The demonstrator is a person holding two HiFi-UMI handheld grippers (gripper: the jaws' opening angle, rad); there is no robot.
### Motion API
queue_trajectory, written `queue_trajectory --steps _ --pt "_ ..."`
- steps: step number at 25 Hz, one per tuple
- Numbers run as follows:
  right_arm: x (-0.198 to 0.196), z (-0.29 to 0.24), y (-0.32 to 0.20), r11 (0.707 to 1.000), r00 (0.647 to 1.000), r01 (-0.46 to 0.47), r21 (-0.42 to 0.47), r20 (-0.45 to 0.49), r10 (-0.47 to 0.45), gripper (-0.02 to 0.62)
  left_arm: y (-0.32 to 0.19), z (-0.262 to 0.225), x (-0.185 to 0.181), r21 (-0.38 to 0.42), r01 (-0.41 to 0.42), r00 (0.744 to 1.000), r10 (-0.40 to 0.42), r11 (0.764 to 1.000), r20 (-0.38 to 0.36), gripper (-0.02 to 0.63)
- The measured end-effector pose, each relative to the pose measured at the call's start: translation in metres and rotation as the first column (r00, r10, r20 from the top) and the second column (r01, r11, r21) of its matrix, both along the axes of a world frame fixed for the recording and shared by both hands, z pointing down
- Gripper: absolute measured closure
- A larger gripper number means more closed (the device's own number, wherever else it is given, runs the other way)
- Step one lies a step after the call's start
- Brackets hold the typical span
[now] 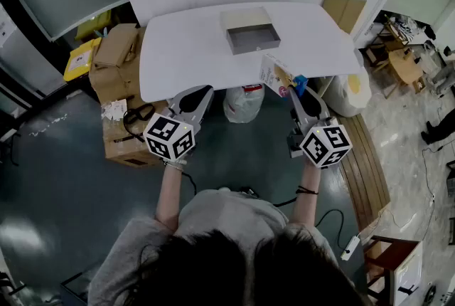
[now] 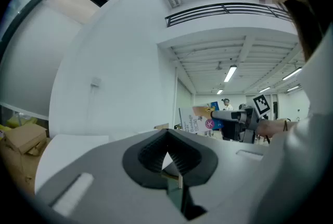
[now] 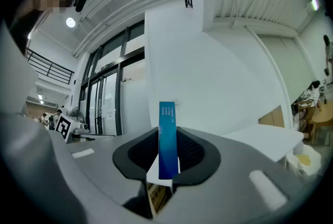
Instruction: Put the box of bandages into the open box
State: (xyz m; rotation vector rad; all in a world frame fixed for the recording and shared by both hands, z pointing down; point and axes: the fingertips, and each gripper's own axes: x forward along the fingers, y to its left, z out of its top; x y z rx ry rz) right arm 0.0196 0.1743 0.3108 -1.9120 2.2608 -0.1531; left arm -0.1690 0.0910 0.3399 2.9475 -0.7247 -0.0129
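We judged the box of bandages (image 1: 274,72), pinched across its thin blue edge by the right hand-held gripper (image 1: 297,86) at the desk's (image 1: 185,48) near edge, light, stiff yet crushable, while only the head view showed the open box (image 1: 251,47), and the left hand-held gripper (image 1: 207,89) sat closed and empty.

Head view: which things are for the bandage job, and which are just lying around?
For the job: box of bandages, in the jaws of the right gripper; open box on the table.
Just lying about: cardboard boxes, yellow packet, plastic bag.
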Motion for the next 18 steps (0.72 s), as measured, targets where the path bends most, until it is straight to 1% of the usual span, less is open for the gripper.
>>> queue_trajectory --steps 10,18 --pt "0.005 0.006 -0.005 1.000 1.000 0.005 -0.006 -0.006 -0.005 0.499 -0.005 0.002 0.007 0.002 0.000 1.000 0.000 1.000 -0.003 0.612" --pt "0.020 0.008 -0.008 1.000 1.000 0.011 -0.014 -0.002 -0.011 0.497 -0.006 0.001 0.019 -0.001 0.008 1.000 -0.008 1.000 -0.001 0.612"
